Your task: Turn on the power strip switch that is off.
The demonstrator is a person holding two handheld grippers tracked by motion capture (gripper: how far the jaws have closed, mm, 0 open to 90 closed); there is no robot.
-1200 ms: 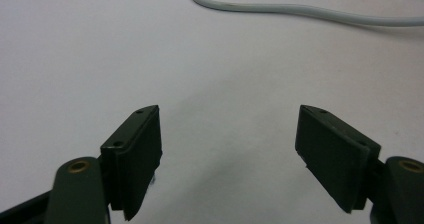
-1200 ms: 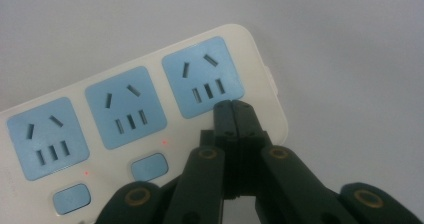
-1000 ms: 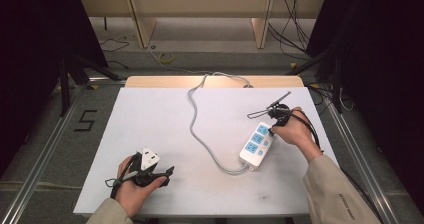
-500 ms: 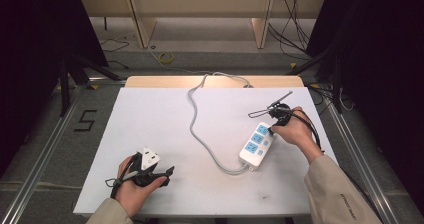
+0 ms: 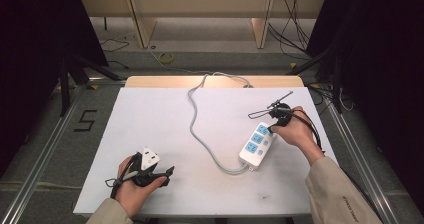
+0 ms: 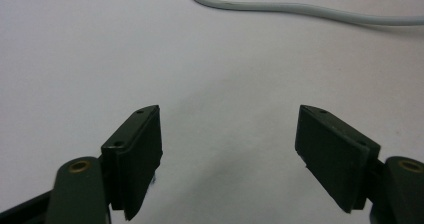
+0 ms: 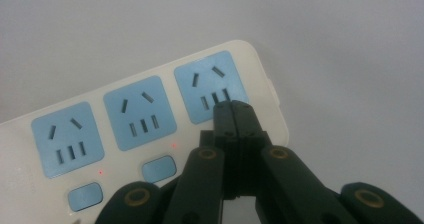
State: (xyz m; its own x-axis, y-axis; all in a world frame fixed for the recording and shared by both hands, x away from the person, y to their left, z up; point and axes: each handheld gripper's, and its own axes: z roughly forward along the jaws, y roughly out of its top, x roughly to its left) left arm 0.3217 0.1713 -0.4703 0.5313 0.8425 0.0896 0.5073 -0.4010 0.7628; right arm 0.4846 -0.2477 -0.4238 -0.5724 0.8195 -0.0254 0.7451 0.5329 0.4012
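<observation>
In the right gripper view our right gripper [image 7: 234, 109] has its two black jaws pressed flat together with nothing between them, their joined tip low in the frame's centre, over the cream three-outlet power strip with blue socket faces and blue rocker switches [image 7: 125, 134], at the lower edge of the end socket on the right; we cannot tell whether the tip touches it. We judge the step to be pressing a switch on the strip, so the tip should come down square on the chosen button and push straight, lest the strip skate on the smooth white table sheet [image 5: 165, 119]. In the left gripper view our left gripper [image 6: 230, 149] holds its jaws wide apart over bare sheet, empty, with the strip's grey cable [image 6: 300, 9] curving across the top of the frame. In the high view the strip lies right of centre, our left gripper at lower left, well apart from it.
</observation>
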